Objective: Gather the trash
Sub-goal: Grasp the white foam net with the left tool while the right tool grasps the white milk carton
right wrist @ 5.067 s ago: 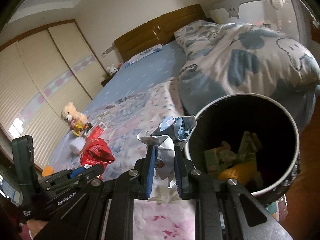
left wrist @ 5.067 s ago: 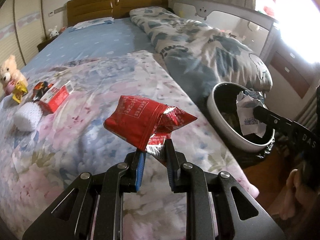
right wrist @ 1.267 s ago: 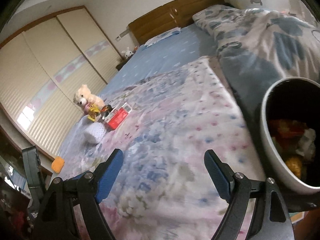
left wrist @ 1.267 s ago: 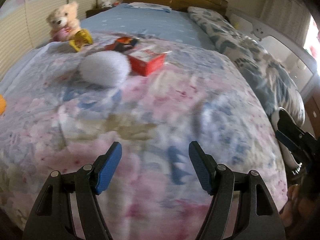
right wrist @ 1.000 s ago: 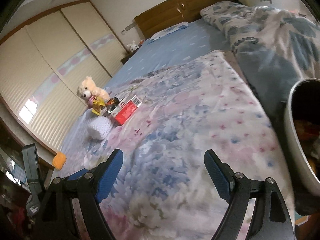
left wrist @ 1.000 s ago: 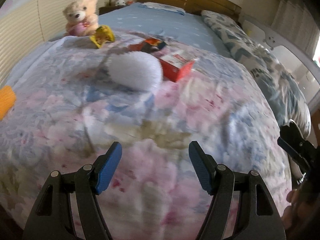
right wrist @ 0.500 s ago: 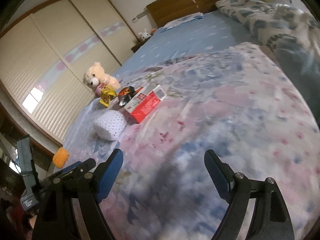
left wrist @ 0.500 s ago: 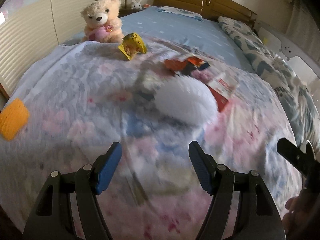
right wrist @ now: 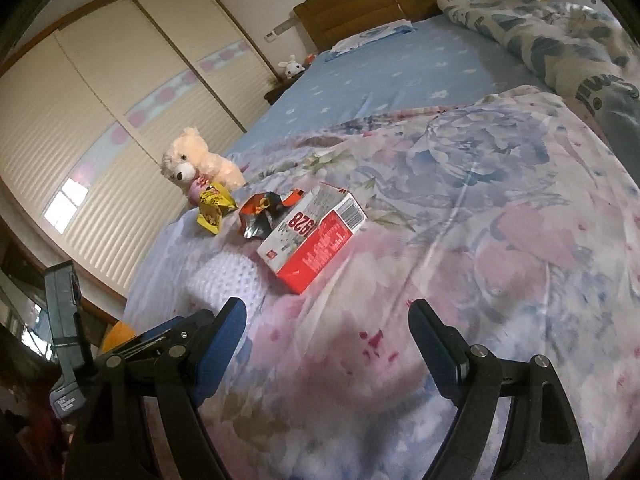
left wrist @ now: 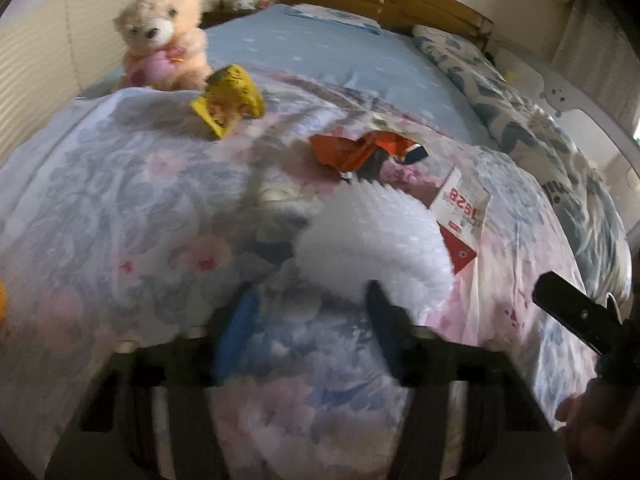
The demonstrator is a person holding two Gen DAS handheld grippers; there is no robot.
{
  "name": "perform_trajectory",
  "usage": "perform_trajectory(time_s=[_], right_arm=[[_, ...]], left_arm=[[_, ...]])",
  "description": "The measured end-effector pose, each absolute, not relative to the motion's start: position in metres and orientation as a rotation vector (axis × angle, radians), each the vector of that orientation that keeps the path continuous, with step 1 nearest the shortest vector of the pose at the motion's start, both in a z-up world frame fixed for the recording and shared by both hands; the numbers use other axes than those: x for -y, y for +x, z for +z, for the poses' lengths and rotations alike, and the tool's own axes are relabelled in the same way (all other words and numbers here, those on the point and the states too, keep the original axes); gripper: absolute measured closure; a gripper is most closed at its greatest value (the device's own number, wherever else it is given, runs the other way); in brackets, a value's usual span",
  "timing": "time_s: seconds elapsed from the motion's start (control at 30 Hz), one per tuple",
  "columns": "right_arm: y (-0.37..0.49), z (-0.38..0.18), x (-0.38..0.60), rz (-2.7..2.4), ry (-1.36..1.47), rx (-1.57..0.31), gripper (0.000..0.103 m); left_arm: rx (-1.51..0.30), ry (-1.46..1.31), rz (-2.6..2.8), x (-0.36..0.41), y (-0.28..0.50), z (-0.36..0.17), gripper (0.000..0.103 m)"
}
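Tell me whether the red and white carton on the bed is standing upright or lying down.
Lying down. The red and white carton rests flat on its broad side on the floral quilt, white printed face turned up, red side toward the camera.

Bare quilt (right wrist: 500, 208) lies before the right tongs (right wrist: 328, 344); a blurred, seemingly white ball (left wrist: 372, 240) blocks the left tongs (left wrist: 310, 328).

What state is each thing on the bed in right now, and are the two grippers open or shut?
left gripper: open, empty, blurred, nearing the white knitted ball.
right gripper: open, empty, above the floral quilt.
white knitted ball: lying on the quilt, untouched.
red and white box: lying on its side.
orange wrapper: crumpled, torn open.
yellow wrapper: crumpled.
teddy bear: sitting upright.
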State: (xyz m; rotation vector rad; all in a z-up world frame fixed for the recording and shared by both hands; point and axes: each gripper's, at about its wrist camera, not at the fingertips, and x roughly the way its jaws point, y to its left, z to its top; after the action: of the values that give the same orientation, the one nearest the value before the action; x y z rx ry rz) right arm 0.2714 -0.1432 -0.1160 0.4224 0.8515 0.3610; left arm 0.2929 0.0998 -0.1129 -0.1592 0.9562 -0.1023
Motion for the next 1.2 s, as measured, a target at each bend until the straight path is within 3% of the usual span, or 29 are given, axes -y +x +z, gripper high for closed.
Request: perform_trajectory(time_s=[0.07, 0.13, 0.17, 0.63, 0.73, 0.8, 0.87, 0.93, 0.97, 1.0, 1.2], right_arm=[[0.274, -0.118, 0.142, 0.354, 0.431, -0.857, 0.018], [0.278, -0.121, 0.14, 0.348, 0.44, -0.86, 0.018], [0.28, -0.121, 0.138, 0.346, 0.441, -0.861, 0.018], [0.321, -0.128, 0.075, 0.286, 0.37, -0.879, 0.019], [0.329, -0.127, 0.068, 0.256, 0.348, -0.871, 0.021], [0.335, -0.13, 0.065, 0.239, 0.325, -0.889, 0.035], [0.335, -0.13, 0.069, 0.235, 0.317, -0.897, 0.061], [0.331, -0.131, 0.077, 0.243, 0.329, -0.906, 0.078], [0.329, -0.132, 0.08, 0.243, 0.333, -0.909, 0.089], [0.327, -0.133, 0.083, 0.241, 0.337, -0.916, 0.094], [0.304, -0.135, 0.114, 0.269, 0.405, -0.918, 0.095]], left_arm=[[-0.962, -0.169, -0.15, -0.097, 0.296, -0.115, 0.087], [-0.949, -0.152, -0.175, -0.094, 0.297, -0.112, 0.092], [-0.942, -0.137, -0.177, -0.093, 0.296, -0.111, 0.102], [-0.935, -0.172, -0.18, -0.137, 0.288, -0.104, 0.102], [-0.95, -0.195, -0.176, -0.142, 0.293, -0.107, 0.095], [-0.954, -0.197, -0.168, -0.142, 0.296, -0.108, 0.084], [-0.954, -0.193, -0.169, -0.14, 0.298, -0.108, 0.078], [-0.958, -0.187, -0.178, -0.135, 0.3, -0.109, 0.072], [-0.963, -0.186, -0.181, -0.132, 0.302, -0.109, 0.064], [-0.961, -0.188, -0.186, -0.13, 0.303, -0.109, 0.056], [-0.941, -0.22, -0.227, -0.113, 0.309, -0.102, 0.035]])
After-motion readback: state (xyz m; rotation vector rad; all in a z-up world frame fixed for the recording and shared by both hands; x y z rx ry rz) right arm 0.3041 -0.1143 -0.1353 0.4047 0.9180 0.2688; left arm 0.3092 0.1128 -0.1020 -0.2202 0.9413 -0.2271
